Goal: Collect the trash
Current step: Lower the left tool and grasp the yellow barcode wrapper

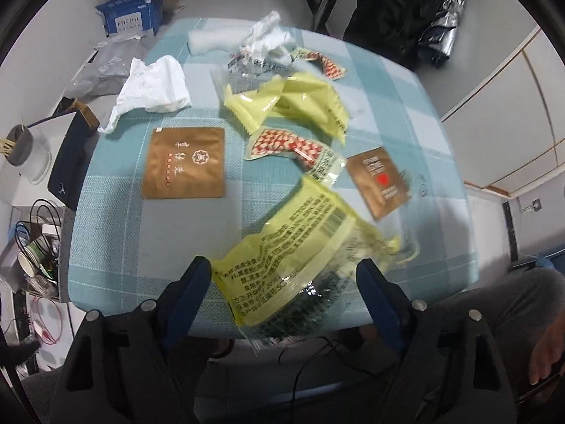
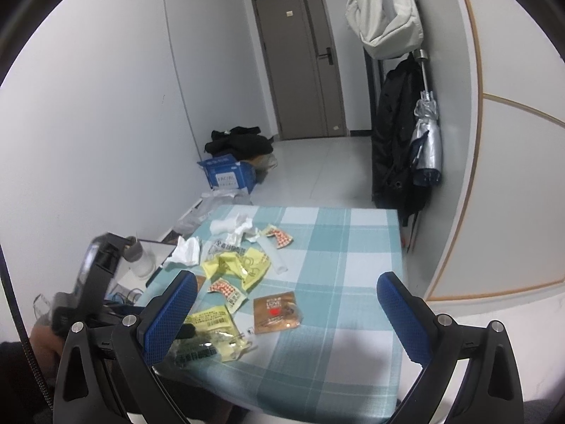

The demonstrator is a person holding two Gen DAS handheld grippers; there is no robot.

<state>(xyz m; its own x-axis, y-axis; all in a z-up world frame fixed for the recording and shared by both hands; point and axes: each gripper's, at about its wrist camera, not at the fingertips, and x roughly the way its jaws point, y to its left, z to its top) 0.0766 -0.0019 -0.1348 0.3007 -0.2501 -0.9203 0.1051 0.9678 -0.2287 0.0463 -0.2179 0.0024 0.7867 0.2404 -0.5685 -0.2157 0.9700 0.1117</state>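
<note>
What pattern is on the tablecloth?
Light teal-and-white plaid tablecloth; clearest in the right wrist view.

Poised with jaws apart, left gripper [image 1: 284, 275] straddling yellow wrapper [image 1: 293, 243] on checked tablecloth [image 1: 116, 240], other wrappers beyond.

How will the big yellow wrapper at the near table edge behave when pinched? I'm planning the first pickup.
The big yellow wrapper is probably floppy: it lies creased and crumpled. It looks light, being thin film with a see-through end. It may be slippery, since the plastic shines, and could slide on the tablecloth between the open left tongs.
</note>
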